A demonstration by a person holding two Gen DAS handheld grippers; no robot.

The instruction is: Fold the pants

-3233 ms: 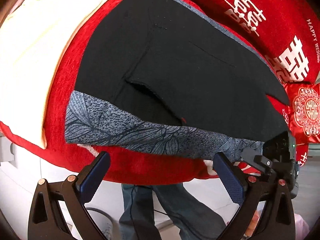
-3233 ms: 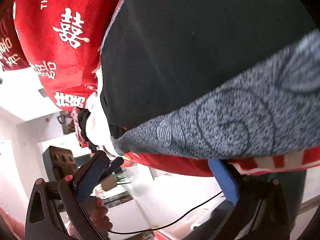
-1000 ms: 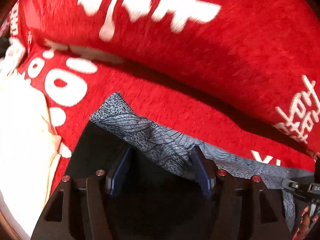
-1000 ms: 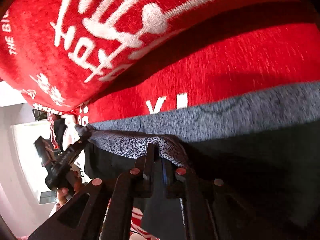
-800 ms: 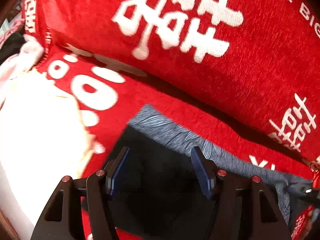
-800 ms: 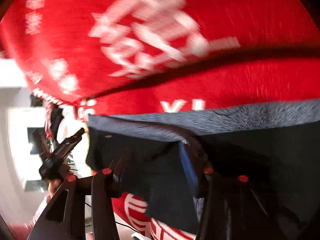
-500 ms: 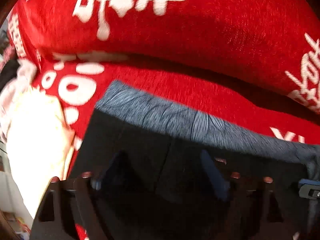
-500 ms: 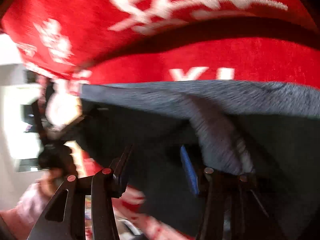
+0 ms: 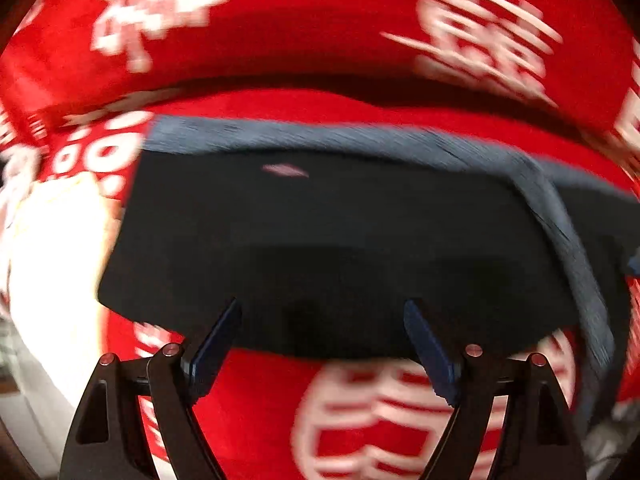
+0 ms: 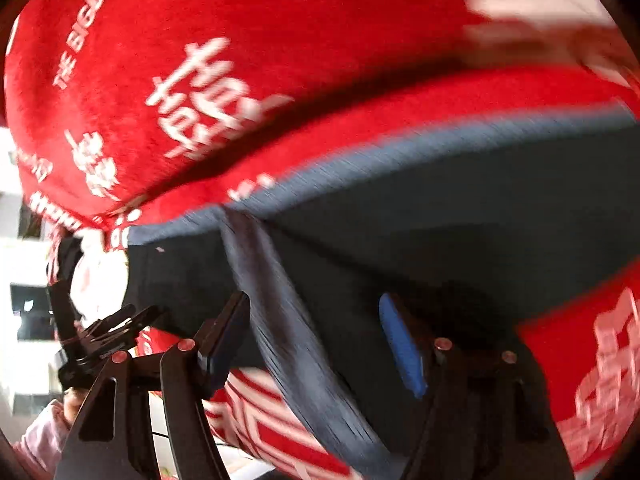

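Lying folded on the red plush cover with white lettering (image 9: 360, 412), the black pants with a blue-grey patterned waistband (image 9: 320, 240) sit free. Left gripper (image 9: 324, 332) fingers are spread; right gripper (image 10: 316, 332) fingers are opening, pinching nothing.

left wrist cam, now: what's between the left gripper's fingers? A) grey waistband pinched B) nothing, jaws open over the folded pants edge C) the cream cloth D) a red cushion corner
B: the left gripper stands open with nothing pinched, the near edge of the folded black pants lying just beyond its fingertips.
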